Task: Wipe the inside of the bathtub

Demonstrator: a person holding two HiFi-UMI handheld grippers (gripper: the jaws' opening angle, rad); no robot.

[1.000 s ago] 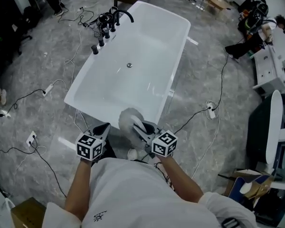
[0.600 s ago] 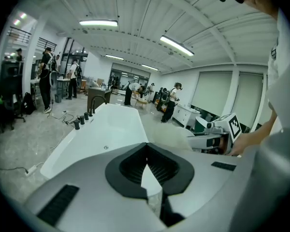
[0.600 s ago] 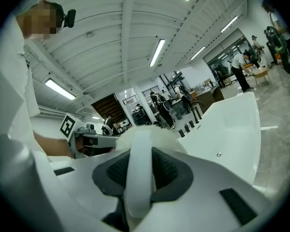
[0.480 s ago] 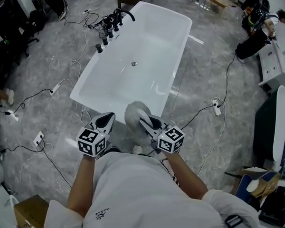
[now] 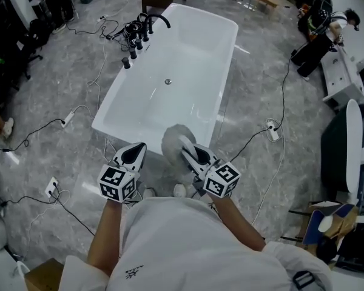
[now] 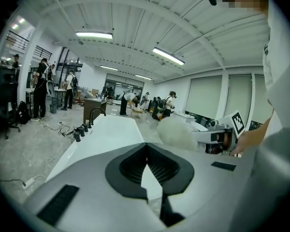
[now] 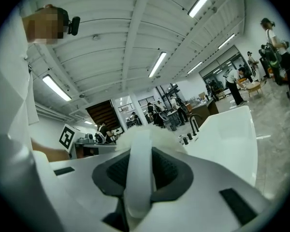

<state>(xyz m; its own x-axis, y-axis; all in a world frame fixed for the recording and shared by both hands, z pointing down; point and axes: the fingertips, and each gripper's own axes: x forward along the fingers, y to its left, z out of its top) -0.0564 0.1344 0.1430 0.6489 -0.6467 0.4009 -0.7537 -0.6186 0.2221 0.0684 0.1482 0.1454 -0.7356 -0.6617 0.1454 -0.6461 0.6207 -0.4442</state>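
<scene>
The white bathtub stands lengthwise ahead of me, with a black faucet on its far left rim. My right gripper is shut on the white handle of a fluffy grey-white duster. The duster head hangs over the tub's near end. Its fluff shows just past the jaws in the right gripper view. My left gripper hovers left of it, outside the near rim, shut with nothing in it. In the left gripper view the tub and duster lie ahead.
Black cables and power strips trail over the grey marble floor on both sides of the tub. A white chair stands at the right. People work at desks at the far end of the room.
Both grippers keep their pose and grip. The head view has shifted slightly, so the tub sits a little higher and the right gripper a little lower right.
</scene>
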